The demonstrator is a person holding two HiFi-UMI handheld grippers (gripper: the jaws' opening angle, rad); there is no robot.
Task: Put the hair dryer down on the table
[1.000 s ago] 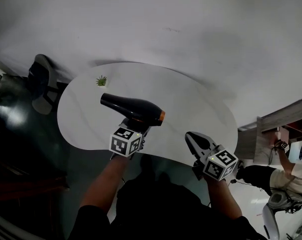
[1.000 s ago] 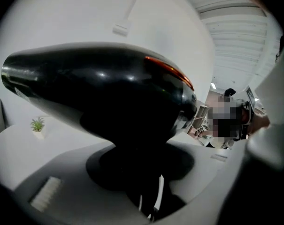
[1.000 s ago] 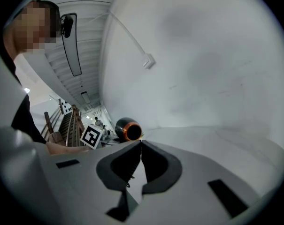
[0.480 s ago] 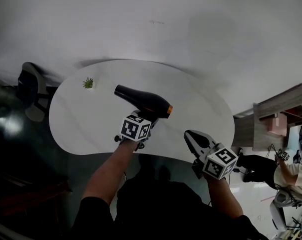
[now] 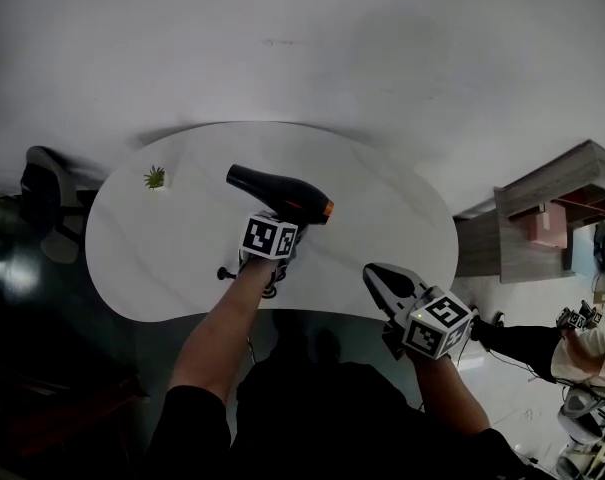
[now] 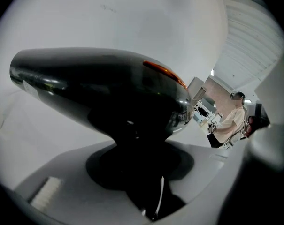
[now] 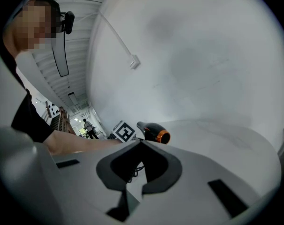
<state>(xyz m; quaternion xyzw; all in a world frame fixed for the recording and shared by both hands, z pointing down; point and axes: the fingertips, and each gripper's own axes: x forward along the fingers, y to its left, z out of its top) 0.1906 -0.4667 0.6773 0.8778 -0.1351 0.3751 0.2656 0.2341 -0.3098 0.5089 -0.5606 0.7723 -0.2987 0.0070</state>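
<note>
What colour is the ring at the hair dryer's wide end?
Orange ring on the black hair dryer; the right gripper view shows it best.

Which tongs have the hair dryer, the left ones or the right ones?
The left tongs: they grip the black hair dryer by its handle, above the white table. The right tongs are shut and empty.

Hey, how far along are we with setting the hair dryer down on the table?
Done: the hair dryer is low over the white table. In hand: the left tongs clamp its handle. Left: rest it on the top and let go; I cannot tell whether it touches yet. The right tongs are shut and empty, near the table's edge.
</note>
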